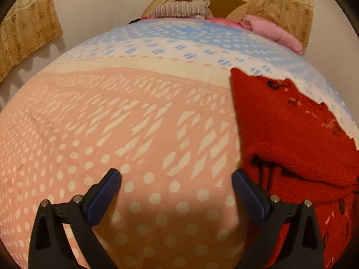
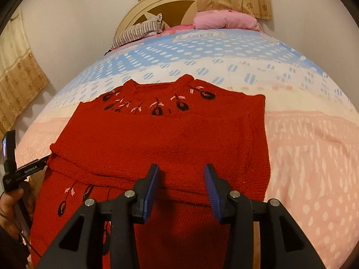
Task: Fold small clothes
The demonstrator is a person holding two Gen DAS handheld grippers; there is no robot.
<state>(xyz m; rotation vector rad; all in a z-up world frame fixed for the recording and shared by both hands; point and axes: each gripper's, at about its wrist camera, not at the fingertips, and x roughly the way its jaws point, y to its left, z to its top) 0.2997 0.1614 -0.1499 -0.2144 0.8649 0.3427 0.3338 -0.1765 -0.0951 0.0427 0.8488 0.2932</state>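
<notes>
A red knitted sweater (image 2: 157, 141) with dark and pink embroidered flowers lies on the bed, its sleeves folded across the body. My right gripper (image 2: 181, 174) is open and empty, just above the sweater's lower middle. In the left wrist view the sweater (image 1: 291, 139) lies at the right. My left gripper (image 1: 176, 179) is wide open and empty over the pink sheet, its right finger (image 1: 249, 192) beside the sweater's left edge. The left gripper's body (image 2: 13, 170) shows at the left edge of the right wrist view, held by a hand.
The bed sheet (image 1: 112, 123) is pink with white dots near me and blue and white farther away. A striped pillow (image 2: 139, 31) and a pink pillow (image 2: 224, 20) lie at the cream headboard (image 2: 143, 6). Beige curtains (image 1: 24, 31) hang on the walls.
</notes>
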